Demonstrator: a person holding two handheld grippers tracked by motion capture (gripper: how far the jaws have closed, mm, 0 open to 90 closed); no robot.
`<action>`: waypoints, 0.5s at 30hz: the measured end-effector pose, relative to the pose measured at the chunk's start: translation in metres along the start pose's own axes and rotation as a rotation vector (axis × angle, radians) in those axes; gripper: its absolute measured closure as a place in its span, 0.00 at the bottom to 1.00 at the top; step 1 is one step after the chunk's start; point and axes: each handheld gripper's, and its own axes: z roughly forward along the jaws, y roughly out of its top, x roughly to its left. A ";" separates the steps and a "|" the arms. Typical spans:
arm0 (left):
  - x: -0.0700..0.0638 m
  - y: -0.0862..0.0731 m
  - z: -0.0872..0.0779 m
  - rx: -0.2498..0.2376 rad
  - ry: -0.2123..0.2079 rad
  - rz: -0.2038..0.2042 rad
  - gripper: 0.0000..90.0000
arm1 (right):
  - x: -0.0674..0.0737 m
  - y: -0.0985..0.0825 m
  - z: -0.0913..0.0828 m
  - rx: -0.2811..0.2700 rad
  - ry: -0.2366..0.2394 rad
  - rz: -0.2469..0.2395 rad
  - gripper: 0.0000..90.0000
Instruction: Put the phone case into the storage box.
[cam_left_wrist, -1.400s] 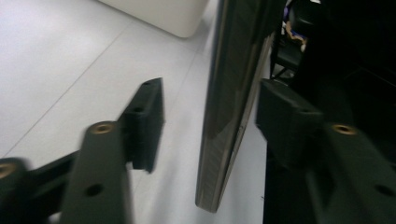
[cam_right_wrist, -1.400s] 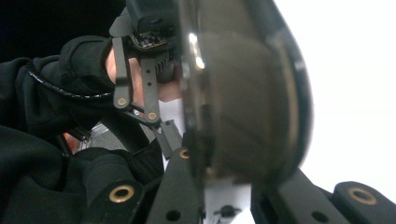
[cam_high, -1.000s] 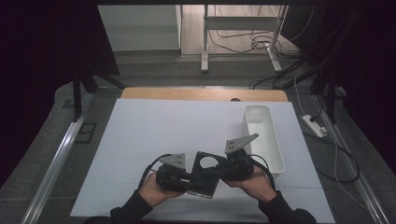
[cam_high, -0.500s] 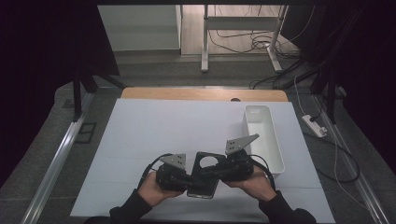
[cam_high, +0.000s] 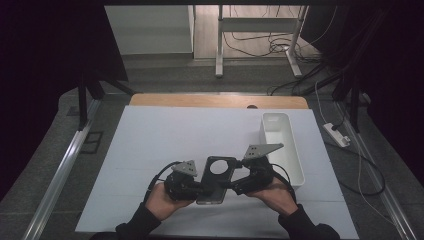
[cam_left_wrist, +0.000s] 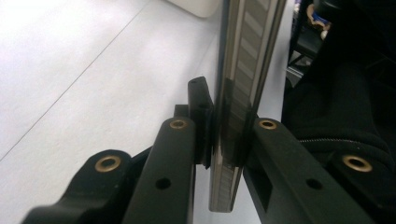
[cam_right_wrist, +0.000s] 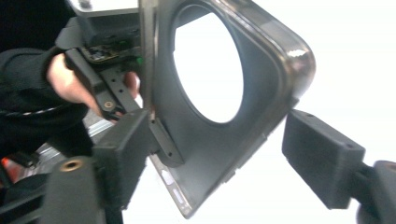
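The left tongs (cam_left_wrist: 226, 140) are clamping the near edge of a dark phone case (cam_high: 216, 179), holding it just above the bench (cam_high: 150, 145) at near centre. The right tongs (cam_right_wrist: 219, 154), just opened, are straddling it without pressing; withdrawing them straight should avoid snagging the case's round opening.

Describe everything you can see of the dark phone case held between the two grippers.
The phone case is dark grey, seemingly a glossy plastic shell with rounded corners and a large round cut-out near its far end. It is held above the white table, beside the white tray. The left gripper clamps its edge, pads pressing on both faces. The right gripper has just been opening: one pad is at the case, the other stands clear of it.
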 end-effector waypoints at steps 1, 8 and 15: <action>0.000 0.000 0.000 0.001 0.015 -0.005 0.93 | -0.001 0.000 0.000 -0.006 -0.014 0.007 0.20; 0.000 0.000 -0.002 -0.003 0.064 -0.043 0.93 | -0.005 -0.001 -0.003 -0.004 -0.093 0.032 0.05; 0.000 0.001 -0.001 0.023 0.138 -0.063 0.93 | -0.008 -0.001 -0.007 -0.007 -0.177 0.024 0.00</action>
